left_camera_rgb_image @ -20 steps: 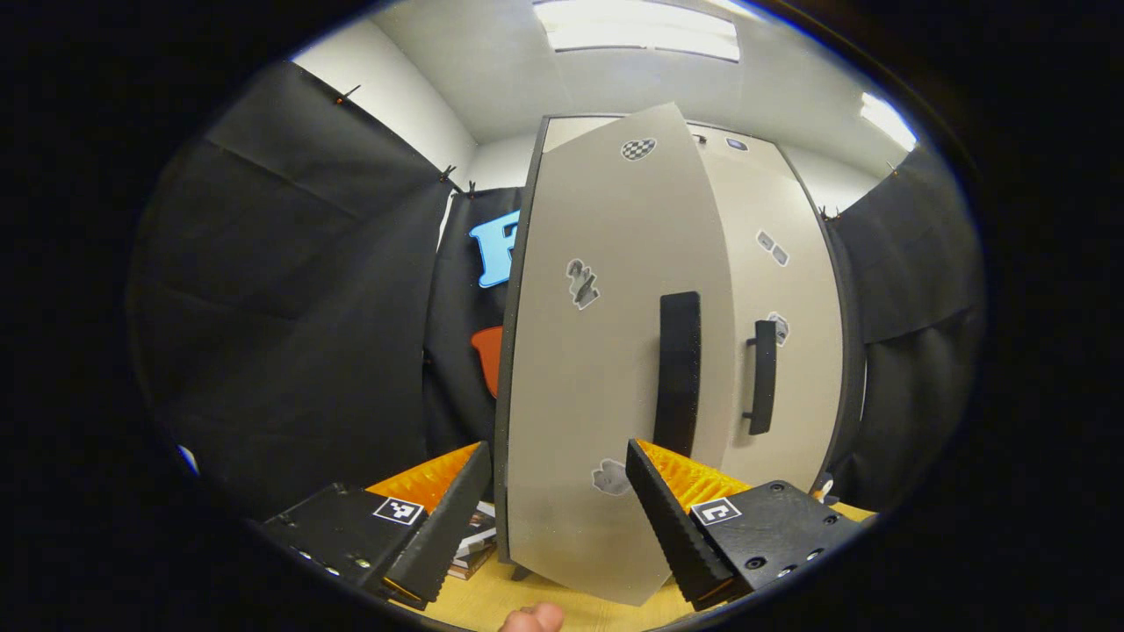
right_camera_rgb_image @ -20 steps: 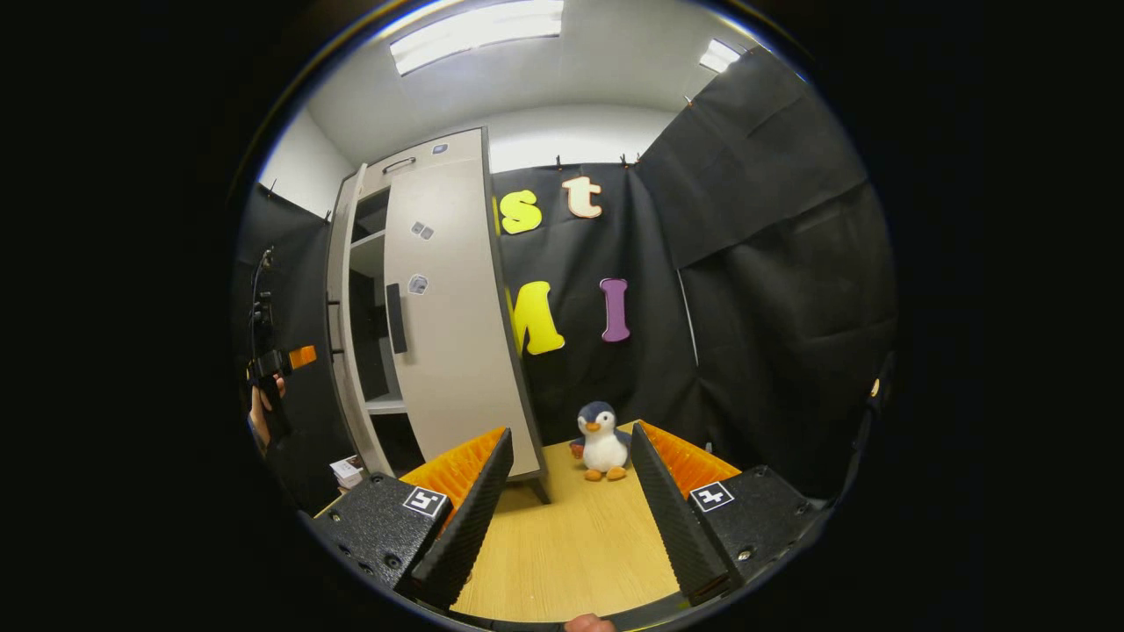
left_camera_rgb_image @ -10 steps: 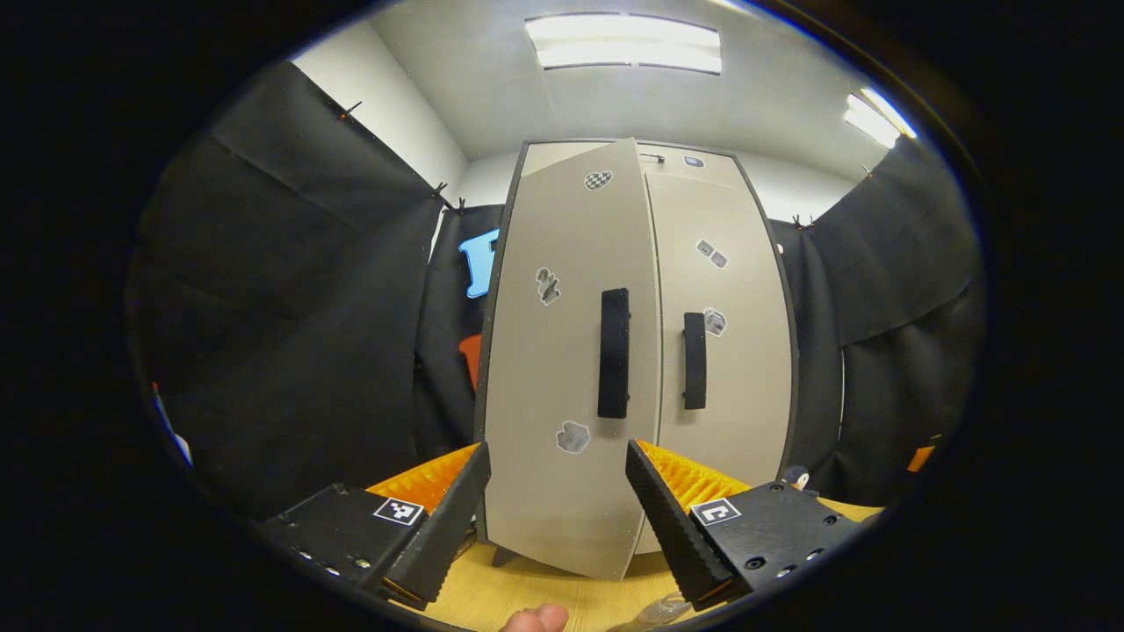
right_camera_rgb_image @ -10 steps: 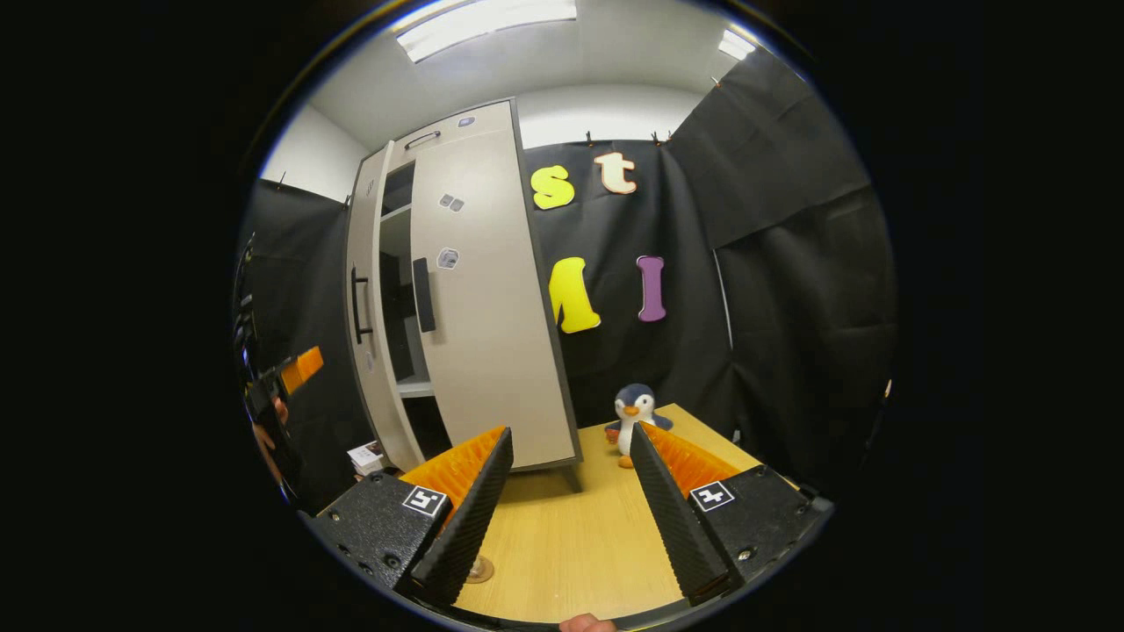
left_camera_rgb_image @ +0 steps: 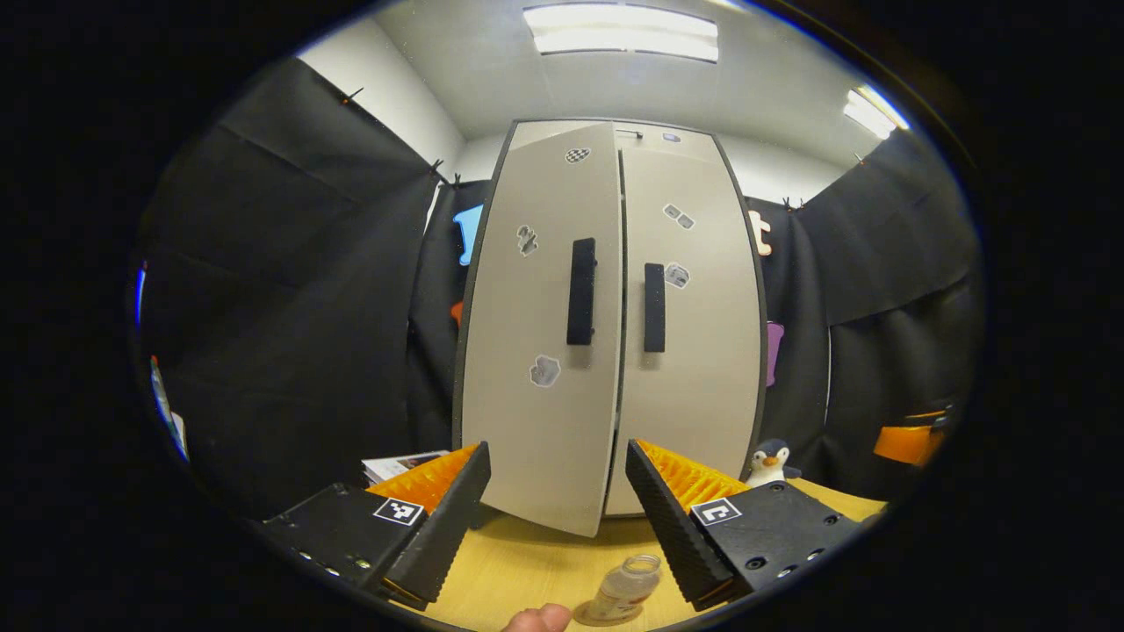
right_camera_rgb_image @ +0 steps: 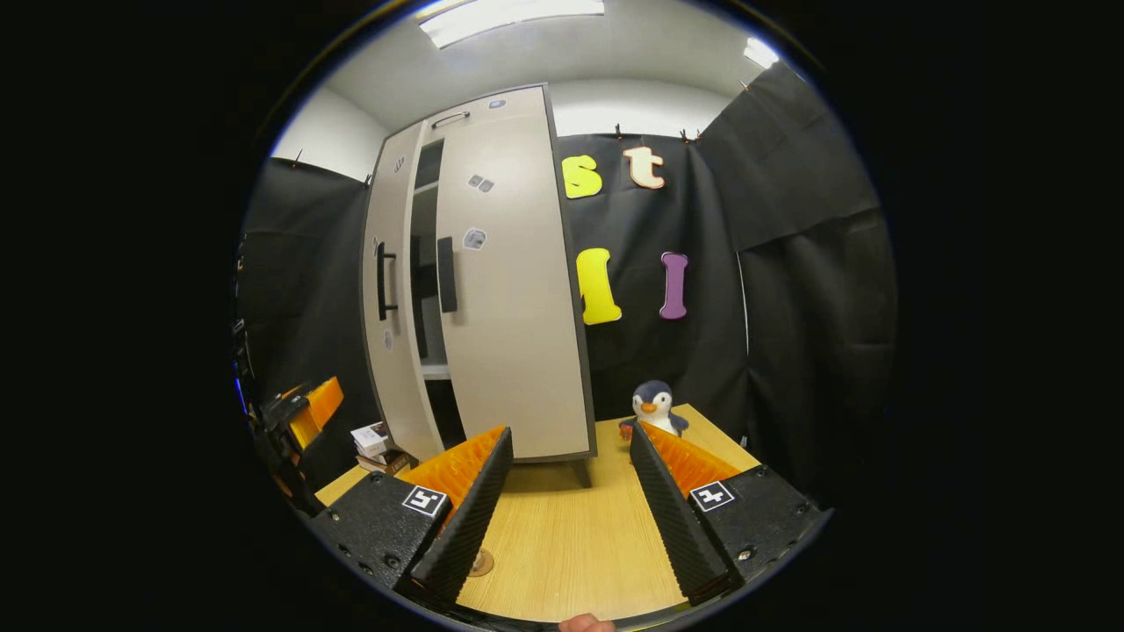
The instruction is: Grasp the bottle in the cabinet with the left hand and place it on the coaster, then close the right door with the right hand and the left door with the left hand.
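The grey cabinet's left door point(left_camera_rgb_image: 527, 421) stands slightly ajar, its lower edge out in front of the right door point(left_camera_rgb_image: 702, 369), which lies flush. Black handles point(left_camera_rgb_image: 580, 291) sit side by side. From the right gripper view a narrow dark gap shows between the left door point(right_camera_rgb_image: 386, 351) and the right door point(right_camera_rgb_image: 509, 333). A small clear bottle point(left_camera_rgb_image: 625, 586) stands upright on a round coaster point(left_camera_rgb_image: 593, 617) on the wooden table point(left_camera_rgb_image: 518, 570), just in front of my left gripper point(left_camera_rgb_image: 555, 474), which is open and holds nothing. My right gripper point(right_camera_rgb_image: 571, 456) is open over the table, away from the cabinet.
A toy penguin point(right_camera_rgb_image: 654, 408) sits on the table right of the cabinet. A stack of books point(right_camera_rgb_image: 376, 443) lies left of the cabinet's foot. The other gripper's orange part point(left_camera_rgb_image: 913, 439) shows at the far right, and the left one point(right_camera_rgb_image: 307, 412) low at the left.
The left door has swung from wide open to nearly shut. My left gripper has drawn back from it, bringing the bottle on the coaster into sight. The right gripper has shifted slightly.
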The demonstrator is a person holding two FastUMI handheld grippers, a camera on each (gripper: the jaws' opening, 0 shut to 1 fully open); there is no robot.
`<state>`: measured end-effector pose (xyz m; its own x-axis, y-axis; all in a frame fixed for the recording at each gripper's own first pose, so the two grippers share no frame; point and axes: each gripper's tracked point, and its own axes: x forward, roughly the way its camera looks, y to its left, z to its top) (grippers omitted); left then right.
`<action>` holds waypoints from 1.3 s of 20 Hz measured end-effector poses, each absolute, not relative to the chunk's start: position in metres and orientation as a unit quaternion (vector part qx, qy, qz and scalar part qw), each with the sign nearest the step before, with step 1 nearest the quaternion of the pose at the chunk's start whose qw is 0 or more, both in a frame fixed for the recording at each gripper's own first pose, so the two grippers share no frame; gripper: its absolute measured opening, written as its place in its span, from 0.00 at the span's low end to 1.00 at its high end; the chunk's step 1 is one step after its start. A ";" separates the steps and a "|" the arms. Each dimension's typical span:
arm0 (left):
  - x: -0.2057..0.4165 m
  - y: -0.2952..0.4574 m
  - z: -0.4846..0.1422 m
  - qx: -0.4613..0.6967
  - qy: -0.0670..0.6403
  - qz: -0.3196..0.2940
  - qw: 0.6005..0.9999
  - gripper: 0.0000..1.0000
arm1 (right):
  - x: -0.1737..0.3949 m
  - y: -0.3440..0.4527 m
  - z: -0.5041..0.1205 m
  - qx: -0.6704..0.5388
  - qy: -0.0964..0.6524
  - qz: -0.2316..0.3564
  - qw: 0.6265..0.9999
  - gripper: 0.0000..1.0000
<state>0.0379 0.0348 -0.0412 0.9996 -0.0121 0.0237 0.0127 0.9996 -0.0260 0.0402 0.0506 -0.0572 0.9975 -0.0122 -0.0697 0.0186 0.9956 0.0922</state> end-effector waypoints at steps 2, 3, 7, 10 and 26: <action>0.032 0.034 -0.046 -0.015 -0.005 -0.002 1.000 0.95 | 0.042 0.051 -0.060 0.051 0.040 -0.007 0.998 0.83; 0.032 0.036 -0.048 -0.014 -0.002 0.002 1.000 0.99 | 0.043 0.050 -0.061 0.051 0.041 -0.008 0.998 0.83; 0.035 0.034 -0.049 -0.028 0.004 -0.001 1.000 0.99 | 0.045 0.047 -0.063 0.049 0.044 -0.011 0.998 0.83; 0.038 0.036 -0.049 -0.032 0.001 0.004 0.999 0.99 | 0.047 0.053 -0.066 0.058 0.048 -0.007 0.997 0.83; 0.038 0.041 -0.040 -0.007 -0.012 0.004 1.000 0.95 | 0.044 0.060 -0.073 0.066 0.057 -0.004 0.996 0.83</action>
